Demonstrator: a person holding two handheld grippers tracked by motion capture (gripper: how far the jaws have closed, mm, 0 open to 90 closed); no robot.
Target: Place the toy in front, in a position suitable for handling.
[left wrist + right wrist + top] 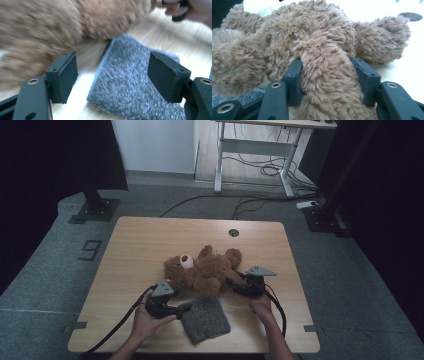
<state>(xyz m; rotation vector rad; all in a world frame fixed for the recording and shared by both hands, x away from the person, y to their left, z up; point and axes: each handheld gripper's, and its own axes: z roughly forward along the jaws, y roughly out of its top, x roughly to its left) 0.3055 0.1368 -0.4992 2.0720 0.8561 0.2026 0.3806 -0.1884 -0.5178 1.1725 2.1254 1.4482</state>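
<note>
A brown teddy bear [205, 270] lies on its back in the middle of the wooden table [140, 245]. A grey knitted cloth [205, 319] lies flat just in front of it, touching its lower side. My right gripper [234, 284] is at the bear's right side. In the right gripper view its jaws press both sides of a furry limb [325, 80] of the bear [317, 37]. My left gripper [184, 309] is open at the cloth's left edge. Its jaws [112, 75] straddle the grey cloth [130, 75], with the bear's fur [50, 22] close behind.
A round cable hole [233, 232] sits near the table's far edge. Beyond the table stand a white desk frame [250, 150], loose floor cables [260, 170] and black stand bases [95, 210] at both sides. The person's other hand [190, 10] shows at the upper right of the left gripper view.
</note>
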